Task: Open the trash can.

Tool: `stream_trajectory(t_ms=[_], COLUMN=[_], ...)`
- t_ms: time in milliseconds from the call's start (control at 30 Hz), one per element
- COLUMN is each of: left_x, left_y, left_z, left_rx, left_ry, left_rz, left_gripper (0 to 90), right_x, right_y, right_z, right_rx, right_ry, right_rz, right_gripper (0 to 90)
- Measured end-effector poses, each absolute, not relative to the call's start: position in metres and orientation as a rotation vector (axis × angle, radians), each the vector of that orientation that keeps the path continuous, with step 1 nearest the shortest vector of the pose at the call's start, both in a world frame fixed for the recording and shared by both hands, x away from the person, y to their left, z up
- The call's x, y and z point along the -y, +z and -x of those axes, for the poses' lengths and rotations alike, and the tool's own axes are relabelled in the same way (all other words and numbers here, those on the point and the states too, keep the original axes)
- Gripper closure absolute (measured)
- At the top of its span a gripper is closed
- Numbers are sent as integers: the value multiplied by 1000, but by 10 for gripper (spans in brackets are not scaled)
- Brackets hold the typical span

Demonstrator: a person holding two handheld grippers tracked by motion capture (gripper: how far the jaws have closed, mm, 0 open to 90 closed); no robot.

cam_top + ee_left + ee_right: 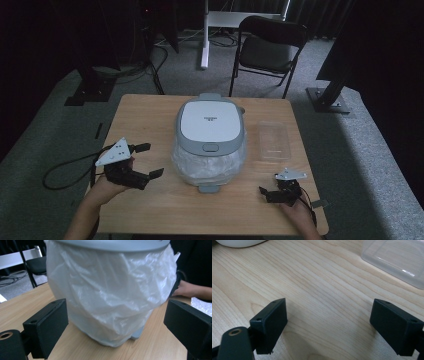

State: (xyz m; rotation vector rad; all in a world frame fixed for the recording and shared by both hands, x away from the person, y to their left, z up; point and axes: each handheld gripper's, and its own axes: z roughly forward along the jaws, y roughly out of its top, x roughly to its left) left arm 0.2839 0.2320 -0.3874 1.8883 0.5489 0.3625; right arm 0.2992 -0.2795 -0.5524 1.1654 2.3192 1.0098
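My wooden table [150,120] carries two things — a grey-lidded bin [210,122] wrapped in a white plastic bag [110,290], standing at the middle, and a clear plastic container [274,140] lying flat just to its right, apart from it.

The high view is dim and grainy; the room around the surface [150,120] sinks into near black. Both gripper views are brighter, with soft overhead light, faint shadows under the jaws, a small glare on the clear plastic tray [397,260], and blurred near edges
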Motion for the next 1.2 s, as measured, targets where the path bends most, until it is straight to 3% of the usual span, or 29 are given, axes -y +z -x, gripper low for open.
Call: stream_trajectory(t_ms=[733, 800, 1067, 1100, 1167, 1200], left_x=[-200, -196, -172, -170, -165, -162], left_y=[-342, -339, -337, -337, -336, -335], left_z=[-292, -293, -295, -295, -297, -297], left_rx=[-414, -402, -371, -370, -357, -353], left_ry=[300, 300, 288, 288, 261, 266], left_rz=[-1811, -1809, -1841, -1845, -1849, -1855], left_gripper=[66, 132, 153, 204, 208, 266], right_x=[280, 280, 280, 280, 280, 280], right_y=[-552, -552, -552, -552, -552, -552], right_z=[-299, -299, -299, -299, -299, -299], right_rx=[-2315, -2315, -2314, -2313, -2313, -2313], right_ry=[1009, 1009, 1009, 1008, 1009, 1009], right_rz=[-1172, -1172, -1174, -1175, -1175, -1176], right_gripper=[137, 137, 136, 137, 137, 137])
